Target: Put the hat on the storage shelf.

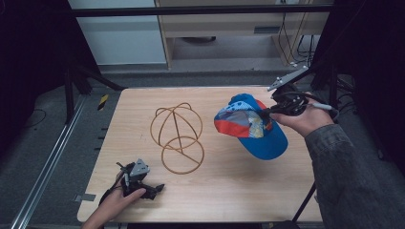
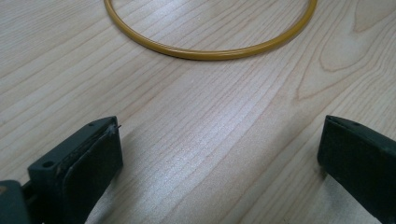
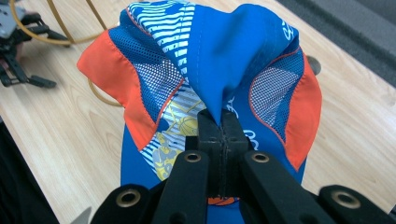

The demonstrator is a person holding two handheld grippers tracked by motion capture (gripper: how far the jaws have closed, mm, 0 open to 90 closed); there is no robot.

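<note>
A blue and orange cap [image 1: 250, 125] with mesh panels hangs above the right half of the table, held up by my right gripper [image 1: 265, 112]. In the right gripper view the two black jaws are pressed together on a pinch of the cap's blue crown fabric [image 3: 233, 56], and my right gripper [image 3: 223, 122] is shut on it. A yellow wire hat stand [image 1: 177, 136] sits at the table's middle, with a dome frame and a round base ring [image 2: 210, 51]. My left gripper [image 1: 143, 188] rests on the table at the front left, jaws wide apart on bare wood [image 2: 219, 154].
The wooden table [image 1: 229, 191] has its front edge just behind the left hand. A dark metal frame and rails surround it. A pale cabinet [image 1: 119, 33] stands beyond the far edge.
</note>
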